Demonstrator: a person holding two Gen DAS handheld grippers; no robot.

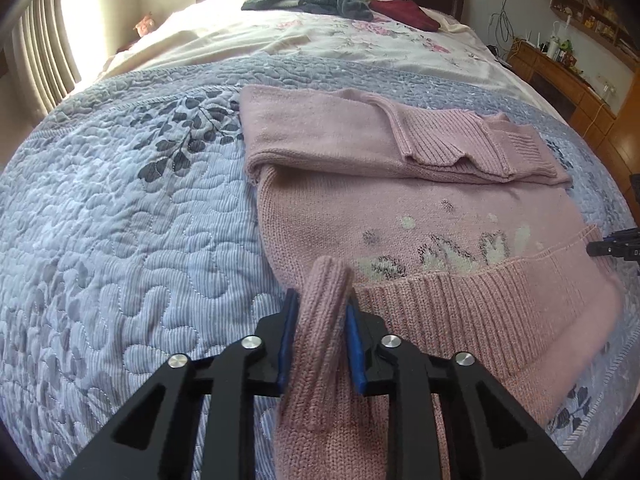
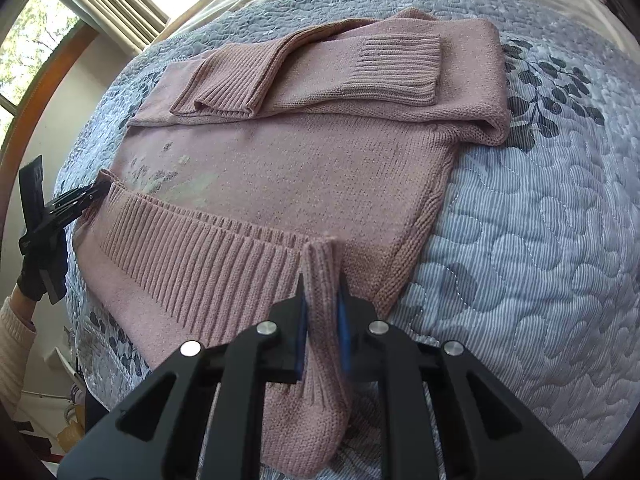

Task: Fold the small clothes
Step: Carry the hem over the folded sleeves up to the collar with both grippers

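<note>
On blue quilted bed [image 1: 120,240], both tongs [image 1: 322,312] [image 2: 322,292] clenched on pink sweater [image 1: 400,220] hem.

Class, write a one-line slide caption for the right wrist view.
Right gripper pinches the pink sweater hem on a quilted bedspread; left gripper grips the far corner.

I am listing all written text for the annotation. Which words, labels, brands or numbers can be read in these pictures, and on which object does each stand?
None can be read.
pink sweater: only a knitted picture in white and grey, no letters, no visible tag.
quilt: leaf print only.
shelves: items too small and blurred to read.
left tongs and right tongs: no markings visible.
</note>
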